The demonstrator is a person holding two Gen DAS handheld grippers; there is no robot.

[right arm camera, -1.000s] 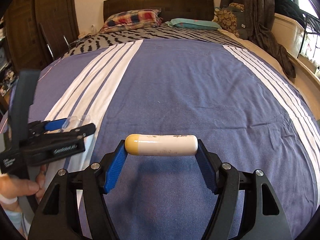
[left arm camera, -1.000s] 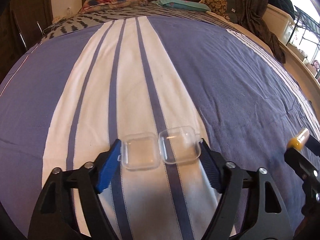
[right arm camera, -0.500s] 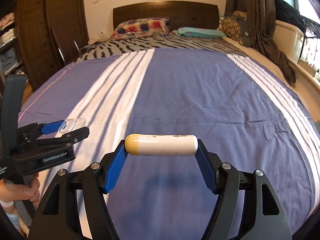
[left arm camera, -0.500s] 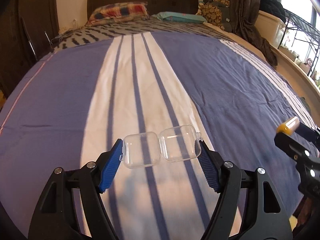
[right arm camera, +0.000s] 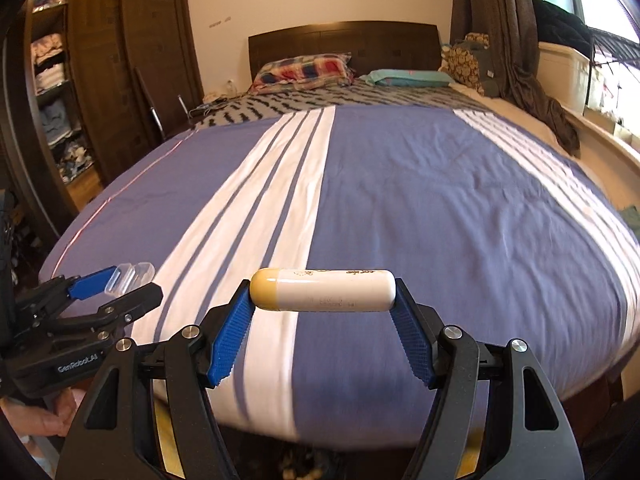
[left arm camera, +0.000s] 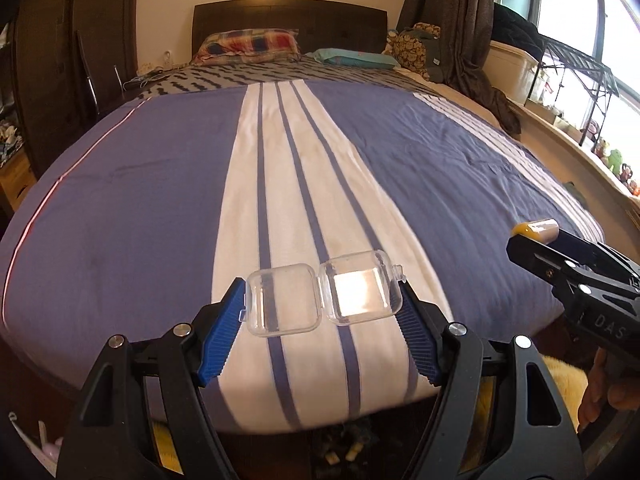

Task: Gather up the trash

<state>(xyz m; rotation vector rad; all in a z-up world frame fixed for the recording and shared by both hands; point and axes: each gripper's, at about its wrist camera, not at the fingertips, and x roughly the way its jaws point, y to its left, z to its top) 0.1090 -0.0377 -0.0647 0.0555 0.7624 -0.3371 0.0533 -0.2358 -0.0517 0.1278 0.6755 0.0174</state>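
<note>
My left gripper (left arm camera: pixel 322 300) is shut on a small clear plastic case (left arm camera: pixel 322 298) that lies open, its two halves side by side, held above the foot of the bed. It also shows at the left of the right wrist view (right arm camera: pixel 132 276). My right gripper (right arm camera: pixel 322 292) is shut on a white capsule-shaped tube with a yellow cap (right arm camera: pixel 324 290), held crosswise between the blue pads (right arm camera: pixel 234 330). The tube's yellow end shows at the right of the left wrist view (left arm camera: pixel 536 230).
A bed with a blue and white striped cover (left arm camera: pixel 160 184) fills both views, pillows (left arm camera: pixel 250 42) at its head. A dark wardrobe (right arm camera: pixel 120 72) stands left. A window ledge with small items (left arm camera: pixel 600 148) runs along the right. Floor clutter lies below the bed's foot (left arm camera: pixel 340 456).
Both grippers have pulled back and risen from over the bed to beyond its foot edge, each still holding its item. The bed's near edge and the floor now show.
</note>
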